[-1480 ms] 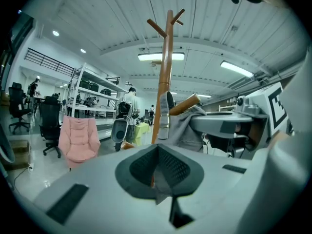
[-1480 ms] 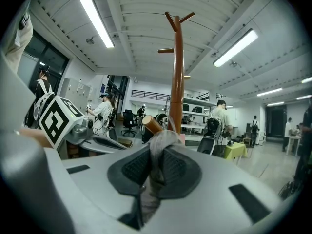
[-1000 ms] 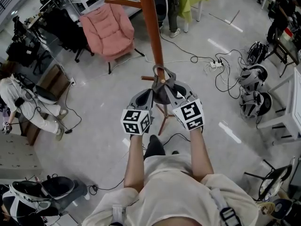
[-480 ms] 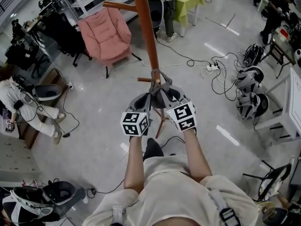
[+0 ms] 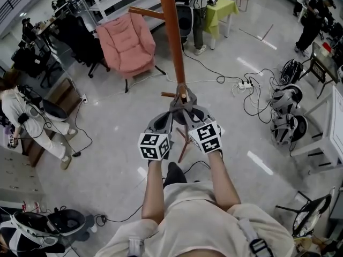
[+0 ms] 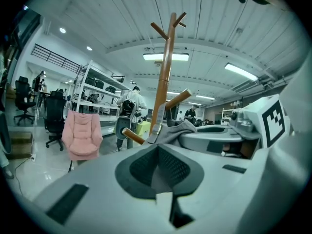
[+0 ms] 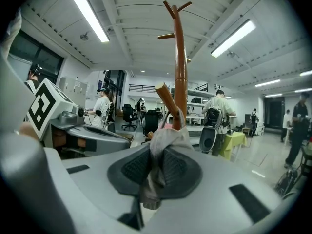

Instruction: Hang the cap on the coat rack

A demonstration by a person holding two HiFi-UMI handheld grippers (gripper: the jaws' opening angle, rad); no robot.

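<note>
Left gripper [image 6: 157, 172] and right gripper [image 7: 155, 172] both pinch cap [image 7: 168, 135]; right jaws just easing open, cloth between pads. Loop over peg [image 7: 168, 99] just ahead of fingertips: seat it low, then release both

Coat rack pole [image 5: 171, 36] upright dead ahead, peg [image 5: 184, 96] and cap [image 5: 181, 111] blocking the front, open floor [image 5: 112, 122] either side

**A large open lab or workshop hall**

Cables [image 5: 256, 98] and a power strip [image 5: 244, 83] trail over the glossy grey floor [image 5: 118, 122]. Metal shelving [image 6: 97, 89], black office chairs [image 6: 54, 118], 1 pink armchair [image 5: 127, 42] and 1 green-covered table [image 5: 221, 5] stand about. Strip lights [image 7: 91, 14] cross the ribbed ceiling [image 6: 97, 18].
</note>
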